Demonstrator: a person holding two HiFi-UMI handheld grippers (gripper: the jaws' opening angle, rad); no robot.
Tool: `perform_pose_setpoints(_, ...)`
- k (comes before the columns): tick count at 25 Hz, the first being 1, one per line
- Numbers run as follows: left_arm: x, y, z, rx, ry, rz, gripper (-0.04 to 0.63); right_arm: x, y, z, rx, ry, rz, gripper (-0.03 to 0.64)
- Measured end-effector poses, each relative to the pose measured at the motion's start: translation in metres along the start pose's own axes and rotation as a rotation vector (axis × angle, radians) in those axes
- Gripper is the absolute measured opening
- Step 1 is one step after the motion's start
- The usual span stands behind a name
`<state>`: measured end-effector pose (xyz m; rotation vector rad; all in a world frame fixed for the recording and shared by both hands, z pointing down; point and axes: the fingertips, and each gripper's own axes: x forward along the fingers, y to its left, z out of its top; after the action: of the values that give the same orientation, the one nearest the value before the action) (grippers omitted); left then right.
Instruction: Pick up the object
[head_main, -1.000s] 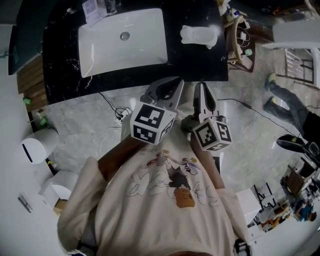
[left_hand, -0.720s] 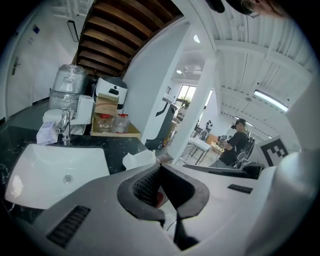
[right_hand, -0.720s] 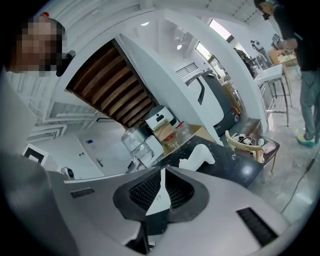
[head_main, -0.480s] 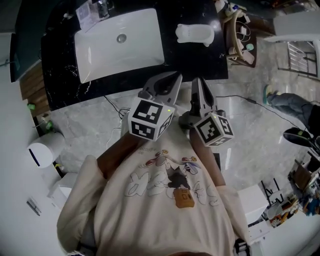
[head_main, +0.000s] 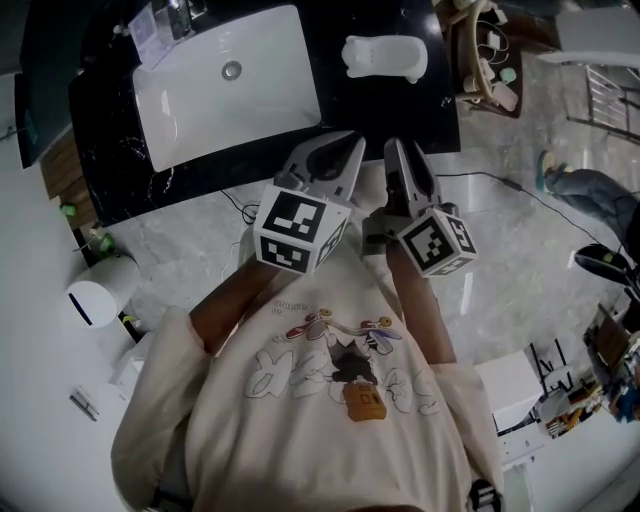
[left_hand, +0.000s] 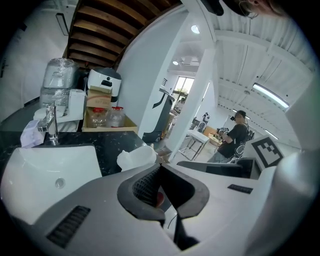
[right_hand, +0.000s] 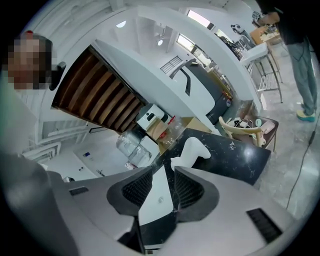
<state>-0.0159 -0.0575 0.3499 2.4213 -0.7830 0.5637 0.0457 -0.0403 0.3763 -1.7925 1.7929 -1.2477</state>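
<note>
Grey marble floor (head_main: 170, 240) runs under a black stone countertop (head_main: 380, 115) with a white sink (head_main: 270, 60) set into it. Both tools hang before the counter edge. The left gripper (head_main: 348, 145) has its jaws together and empty. The right gripper (head_main: 402, 150) has just been opening its jaws; they stand apart with nothing between. The white object (head_main: 385, 57) lies on the countertop just right of the sink, well apart from both.

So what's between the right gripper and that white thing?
Just bare black counter, seen in the head view. The right gripper, whose empty jaws have just been opening, faces the white thing.
</note>
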Motion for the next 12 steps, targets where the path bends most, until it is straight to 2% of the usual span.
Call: perform_pose_setpoints(12,0.05,0.012,-0.006,-0.018,0.051,0.005,0.003,0.055,-0.055,0.006,0.19,0.0,0.006,0.195)
